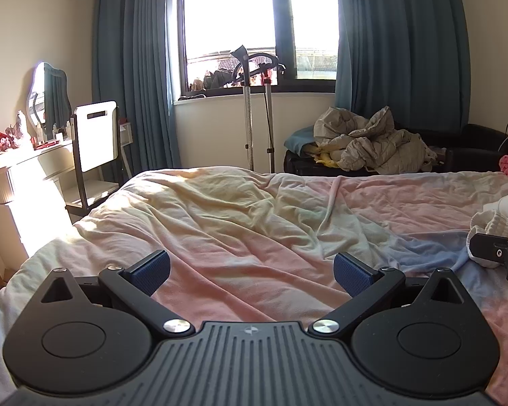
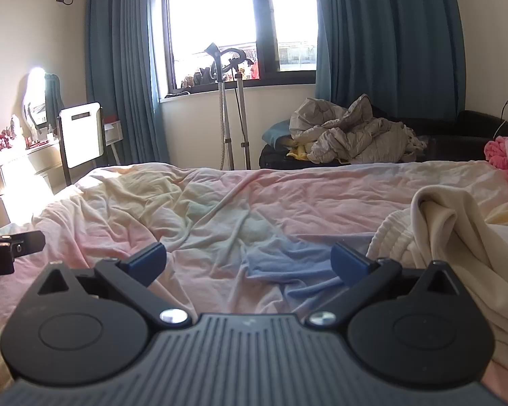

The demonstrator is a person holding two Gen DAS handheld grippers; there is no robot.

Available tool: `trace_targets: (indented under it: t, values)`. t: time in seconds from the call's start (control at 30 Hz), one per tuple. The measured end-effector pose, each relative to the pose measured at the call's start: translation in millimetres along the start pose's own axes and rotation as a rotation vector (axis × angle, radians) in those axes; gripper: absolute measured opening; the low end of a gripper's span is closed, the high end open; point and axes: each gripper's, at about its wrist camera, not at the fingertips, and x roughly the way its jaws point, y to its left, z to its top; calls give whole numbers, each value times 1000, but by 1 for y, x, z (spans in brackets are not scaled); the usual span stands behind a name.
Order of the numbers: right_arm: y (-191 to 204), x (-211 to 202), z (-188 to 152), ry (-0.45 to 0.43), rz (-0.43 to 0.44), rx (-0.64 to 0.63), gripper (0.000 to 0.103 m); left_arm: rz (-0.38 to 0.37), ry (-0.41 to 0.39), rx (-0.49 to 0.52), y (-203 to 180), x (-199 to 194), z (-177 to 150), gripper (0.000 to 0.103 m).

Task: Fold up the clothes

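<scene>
A cream garment (image 2: pixel 457 237) with a ribbed hem lies crumpled on the bed at the right of the right wrist view; the same white garment (image 1: pixel 491 226) shows at the right edge of the left wrist view. My right gripper (image 2: pixel 249 265) hovers open over the pastel bedsheet (image 2: pixel 237 209), just left of the garment, nothing between its blue pads. My left gripper (image 1: pixel 252 274) is open too, above bare sheet (image 1: pixel 237 223), well left of the garment. Each gripper's tip peeks into the other's view at the edge.
Beyond the bed stand a garment steamer pole (image 1: pixel 247 118), a dark sofa with a heap of grey bedding (image 1: pixel 369 142), blue curtains and a window. A dressing table and white chair (image 1: pixel 96 135) sit at the left. Pink fabric (image 2: pixel 504 155) lies at the bed's far right.
</scene>
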Motion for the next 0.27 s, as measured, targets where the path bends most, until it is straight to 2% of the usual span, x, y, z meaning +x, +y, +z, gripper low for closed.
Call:
trace_targets:
  t: [0.27]
  values:
    - [-6, 4, 3, 2, 4, 4, 103, 3, 0, -2, -2, -1, -2, 103]
